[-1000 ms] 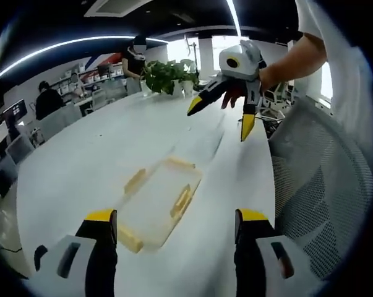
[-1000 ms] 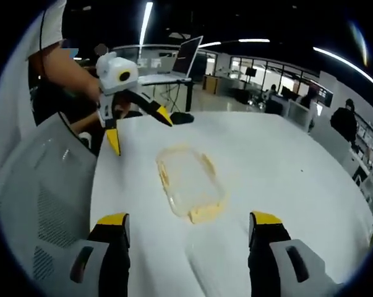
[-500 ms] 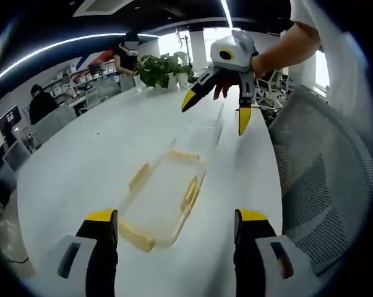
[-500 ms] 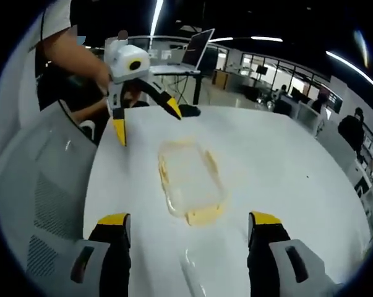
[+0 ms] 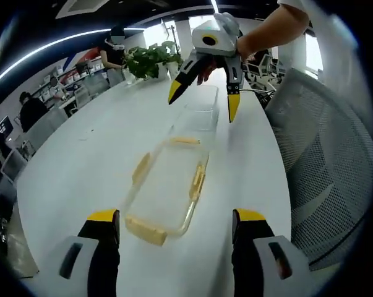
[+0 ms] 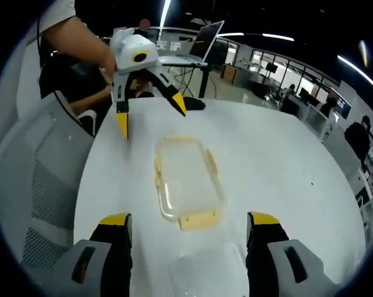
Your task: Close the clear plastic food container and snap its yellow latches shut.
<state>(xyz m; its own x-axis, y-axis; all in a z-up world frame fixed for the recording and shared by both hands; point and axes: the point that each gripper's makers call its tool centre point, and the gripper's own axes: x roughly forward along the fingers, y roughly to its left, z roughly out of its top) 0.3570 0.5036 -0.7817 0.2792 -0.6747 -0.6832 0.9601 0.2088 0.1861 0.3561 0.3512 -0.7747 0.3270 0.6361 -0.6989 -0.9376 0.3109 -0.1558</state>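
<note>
A flat clear lid with yellow latches on its sides lies on the white table, just ahead of my left gripper, which is open and holds nothing. Beyond the lid stands a clear tub, and my right gripper hovers open above it. In the right gripper view the lid lies ahead of my open right gripper. The clear tub sits low between its jaws. My left gripper hangs open past the lid's far end.
A grey mesh chair stands against the table's edge, also seen as the chair. Potted plants sit at the table's far end. A laptop and several people are in the office behind.
Both views have moved in closer and higher over the lid. The right gripper has come nearer, over the clear tub. Lid and tub stay where they were.
</note>
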